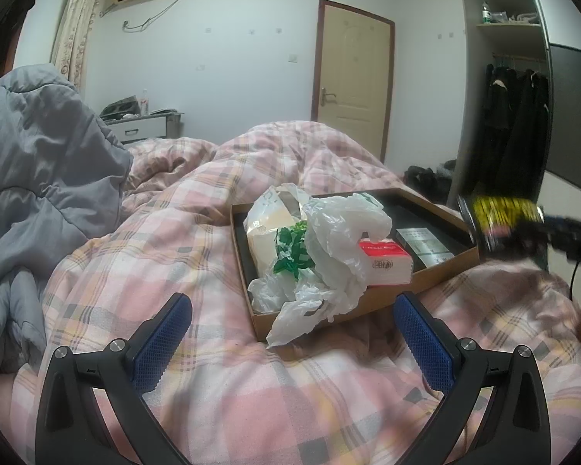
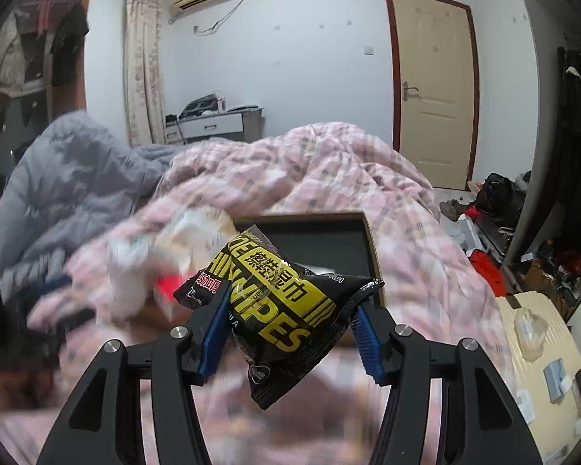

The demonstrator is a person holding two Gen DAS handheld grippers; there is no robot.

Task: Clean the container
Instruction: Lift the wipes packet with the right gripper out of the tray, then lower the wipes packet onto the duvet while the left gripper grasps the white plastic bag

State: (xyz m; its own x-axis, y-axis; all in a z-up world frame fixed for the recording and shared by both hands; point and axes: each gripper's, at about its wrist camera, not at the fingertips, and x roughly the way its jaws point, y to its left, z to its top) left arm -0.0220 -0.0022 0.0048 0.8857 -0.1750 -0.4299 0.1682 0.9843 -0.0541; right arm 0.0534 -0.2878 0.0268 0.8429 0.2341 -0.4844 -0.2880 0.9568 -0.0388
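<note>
left gripper [image 1: 292,343] open, right gripper [image 2: 290,321] clamped

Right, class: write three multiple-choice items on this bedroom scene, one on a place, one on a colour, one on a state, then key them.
1. Where does the cardboard tray sit?
A. on the pink checked quilt
B. on the floor
C. on a shelf

2. What colour is the pack of wipes?
A. white and green
B. black and yellow
C. plain red

3. How is the left gripper?
A. shut on a bag
B. shut on nothing
C. open, holding nothing

Key: 1 A, quilt lies all round the tray. 2 B, yellow lettering on black. 3 C, its fingers stand apart over bare quilt.
</note>
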